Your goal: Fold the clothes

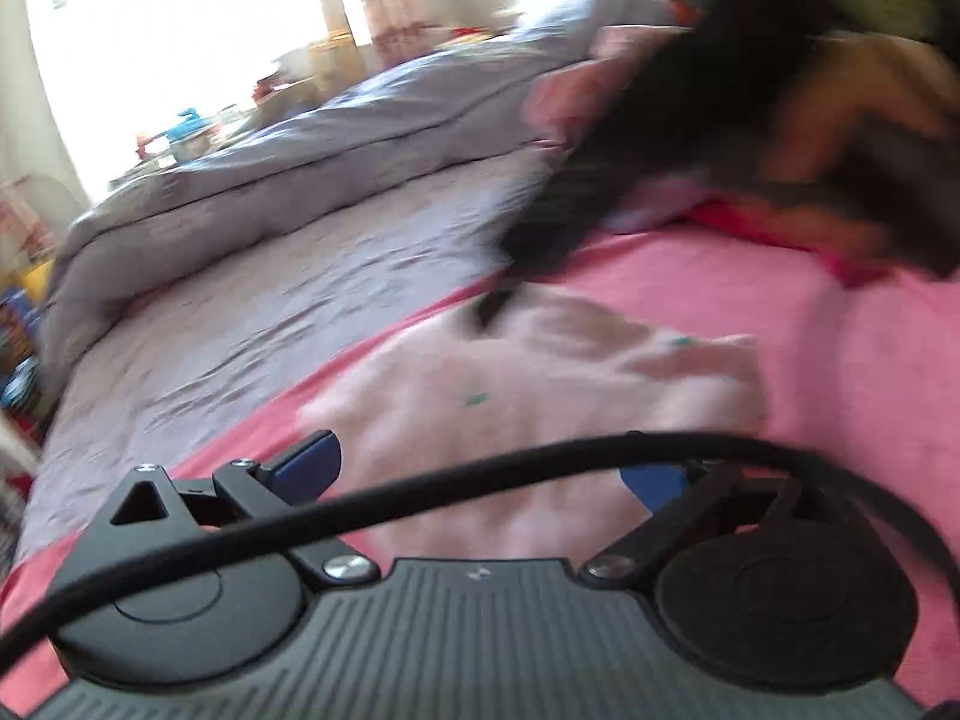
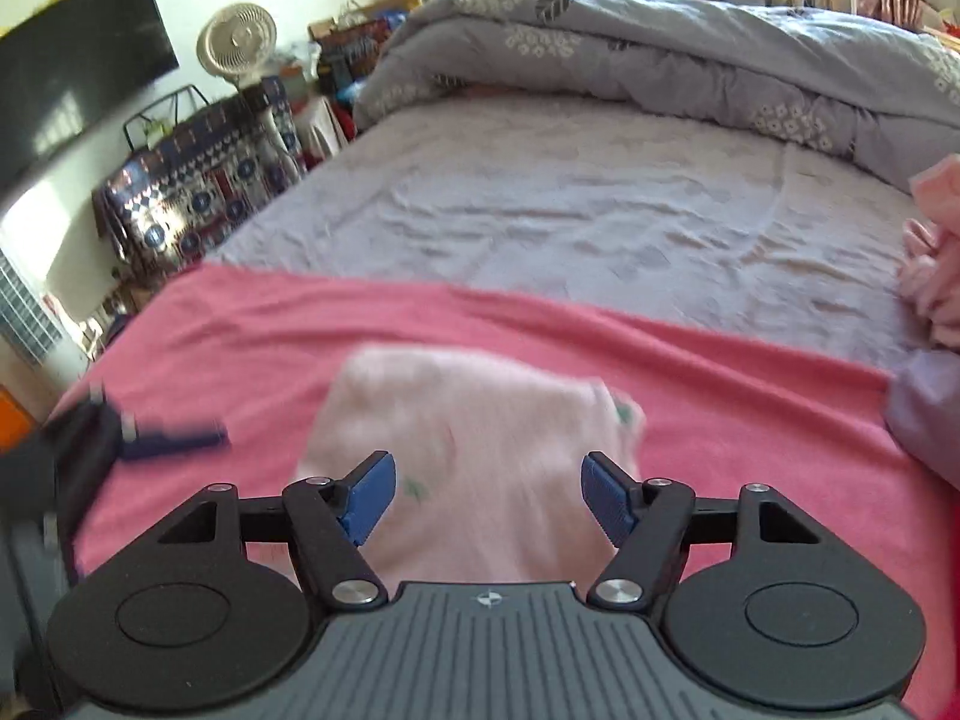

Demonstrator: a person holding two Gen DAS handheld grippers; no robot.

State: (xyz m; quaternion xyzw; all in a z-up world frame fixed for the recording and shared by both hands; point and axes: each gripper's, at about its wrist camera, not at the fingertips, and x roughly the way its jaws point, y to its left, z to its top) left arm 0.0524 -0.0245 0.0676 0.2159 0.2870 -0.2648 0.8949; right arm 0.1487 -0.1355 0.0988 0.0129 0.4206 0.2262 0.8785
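A pale pink garment [image 1: 540, 396] with small green marks lies folded on a pink blanket [image 1: 840, 372]; it also shows in the right wrist view [image 2: 474, 450]. My left gripper [image 1: 480, 474] is open just above its near edge, holding nothing. My right gripper [image 2: 489, 495] is open over the garment's near edge, also empty. The left gripper appears blurred at the left of the right wrist view [image 2: 162, 438]. The right gripper and the hand holding it blur across the upper right of the left wrist view [image 1: 750, 138].
The pink blanket [image 2: 240, 348] covers the near part of a grey bed sheet [image 2: 570, 204]. A rolled grey duvet [image 2: 660, 54] lies at the far side. More pink clothes [image 2: 936, 264] sit at the right. A patterned bag [image 2: 198, 180] and fan [image 2: 237, 45] stand left of the bed.
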